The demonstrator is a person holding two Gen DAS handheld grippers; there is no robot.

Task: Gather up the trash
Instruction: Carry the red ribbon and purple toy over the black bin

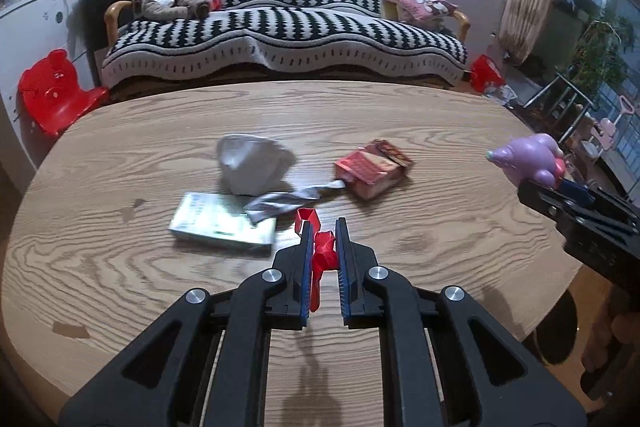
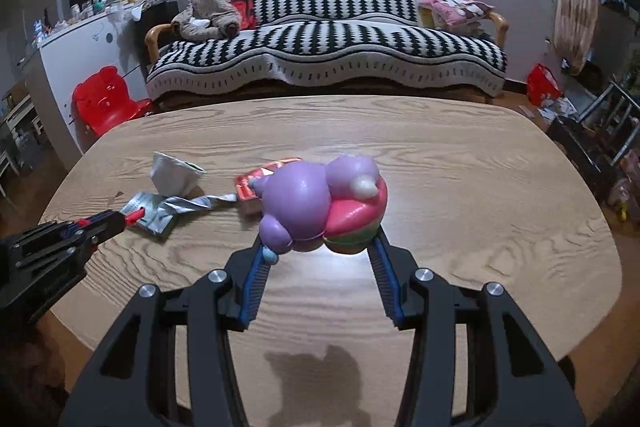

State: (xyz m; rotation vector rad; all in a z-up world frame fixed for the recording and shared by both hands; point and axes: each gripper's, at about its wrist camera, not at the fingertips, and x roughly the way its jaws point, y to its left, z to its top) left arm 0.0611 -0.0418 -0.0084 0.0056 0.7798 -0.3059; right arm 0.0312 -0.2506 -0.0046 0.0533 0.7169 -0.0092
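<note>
Left gripper (image 1: 323, 231) pinched tight on red wrapper (image 1: 323, 253); right gripper (image 2: 320, 239) half-spread clasping purple toy (image 2: 316, 203). Carry both level, grips firm.

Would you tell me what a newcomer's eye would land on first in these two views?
Probably the purple toy, held above the wooden table in the right gripper. Next, the crumpled red wrapper pinched in the left gripper, with a white cup, a red carton and a green packet beyond it. Behind stands a black-and-white sofa.
</note>
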